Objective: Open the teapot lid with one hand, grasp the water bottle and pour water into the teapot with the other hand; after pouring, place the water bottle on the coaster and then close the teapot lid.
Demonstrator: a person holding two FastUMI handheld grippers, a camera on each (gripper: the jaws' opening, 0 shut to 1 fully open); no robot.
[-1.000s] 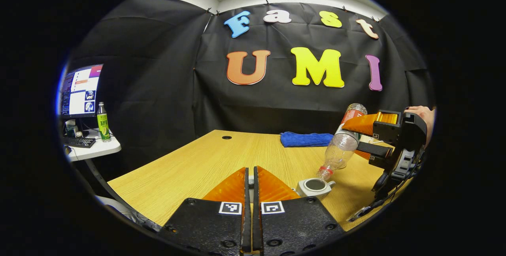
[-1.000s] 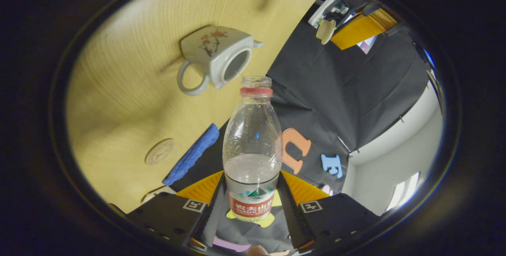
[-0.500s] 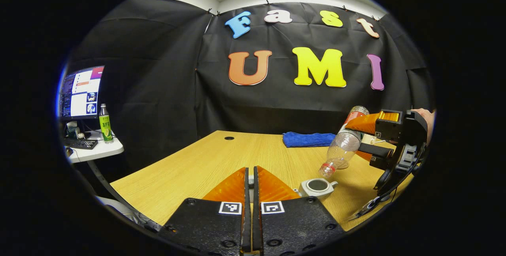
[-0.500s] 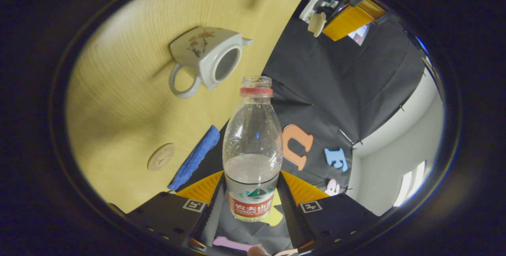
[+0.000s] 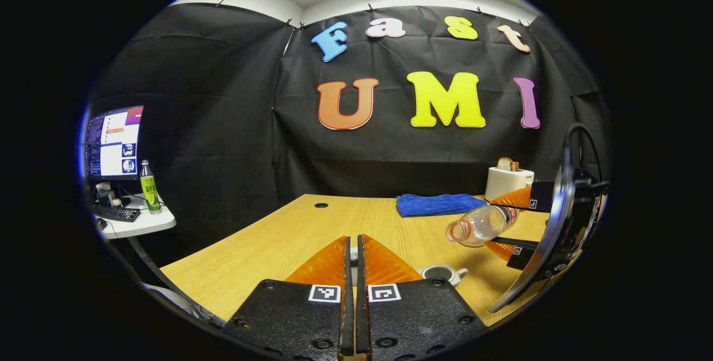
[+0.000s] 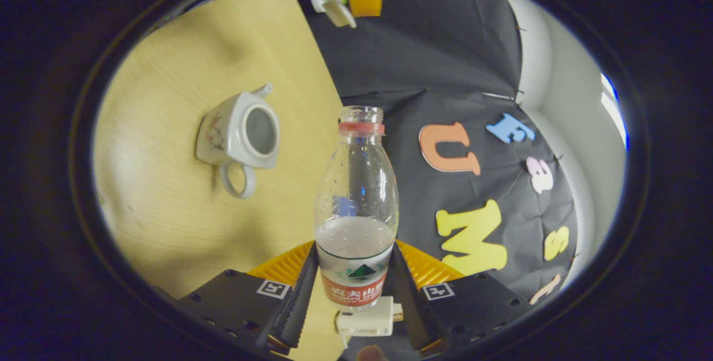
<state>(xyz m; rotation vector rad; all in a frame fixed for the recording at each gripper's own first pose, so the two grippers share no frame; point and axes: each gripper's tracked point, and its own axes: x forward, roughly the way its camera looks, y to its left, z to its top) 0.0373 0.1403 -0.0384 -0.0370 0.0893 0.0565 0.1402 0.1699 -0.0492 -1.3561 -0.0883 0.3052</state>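
The white teapot [image 5: 443,273] stands open on the wooden table [image 5: 289,238], just right of my left gripper [image 5: 351,255]. That gripper is shut on the teapot lid [image 6: 338,13] and holds it up clear of the pot; in the left gripper view only a pale sliver of it sits between the fingers. My right gripper [image 6: 356,261] is shut on the clear water bottle [image 6: 356,210], uncapped, with a little water low in it. In the left gripper view the bottle [image 5: 479,226] lies almost level, above and right of the teapot, mouth pointing left. The teapot [image 6: 239,135] shows its open mouth and handle.
A blue cloth [image 5: 437,204] lies at the table's far side, with a white toaster [image 5: 507,181] to its right. A side table [image 5: 133,223] on the left carries a monitor [image 5: 114,141], a keyboard and a green bottle [image 5: 147,187].
The bottle has swung up from mouth-down over the teapot to nearly level and has drawn back to the right. My left gripper has kept hold of the lid, drifting slightly.
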